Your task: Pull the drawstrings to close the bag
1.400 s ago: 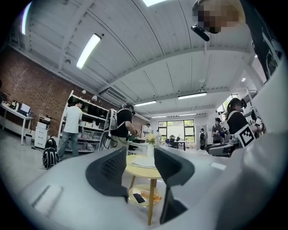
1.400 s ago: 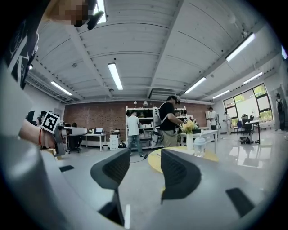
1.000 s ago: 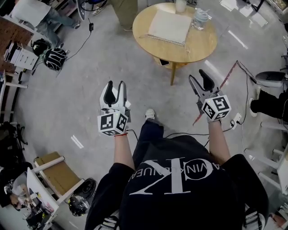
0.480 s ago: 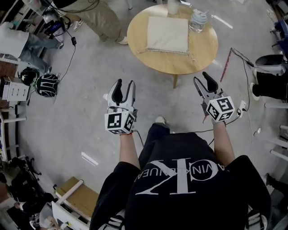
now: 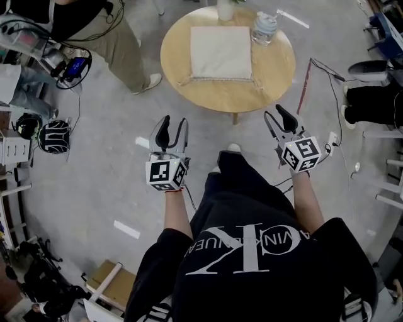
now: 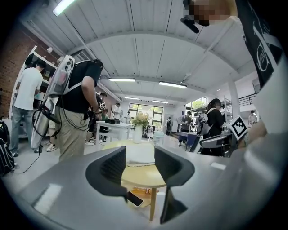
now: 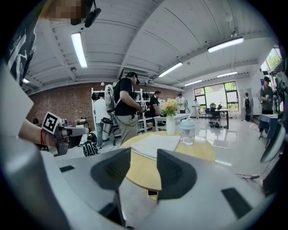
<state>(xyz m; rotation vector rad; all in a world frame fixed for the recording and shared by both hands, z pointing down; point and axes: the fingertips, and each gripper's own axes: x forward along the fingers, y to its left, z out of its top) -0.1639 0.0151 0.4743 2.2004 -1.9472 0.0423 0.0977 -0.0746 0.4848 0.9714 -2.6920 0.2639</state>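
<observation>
Moved: since a second ago the round pale-wood table [image 5: 277, 72] has slid lower in the head view, so I read it as nearer. Its near edge is now almost level with both sets of jaw tips. A bystander in khaki trousers [image 5: 123, 41] has also come further into the upper left.
Task item: the flat cream cloth drawstring bag [image 5: 220, 51] lies square in the middle of the table top, untouched. Pale cords [image 5: 183, 80] trail from its near corners.
Left gripper: I see the left gripper [image 5: 174, 122] held in the air over the grey floor, short of the table's near-left edge. Its own camera shows the black fingers [image 6: 111, 167] apart with nothing between them, and the bag [image 6: 140, 155] lies beyond the gap.
Right gripper: the right gripper [image 5: 276, 114] hangs just off the table's near-right edge. Its fingers [image 7: 176, 173] are also spread and empty, with the bag [image 7: 155, 144] ahead.
Far edge of table: a clear plastic bottle [image 5: 264, 26] stands beside a white vase of flowers [image 5: 225, 9].
Under the table: a dark phone [image 6: 135, 198] lies on the lower shelf.
Floor, left: a black-and-white helmet [image 5: 53, 135] sits well apart from the table.
</observation>
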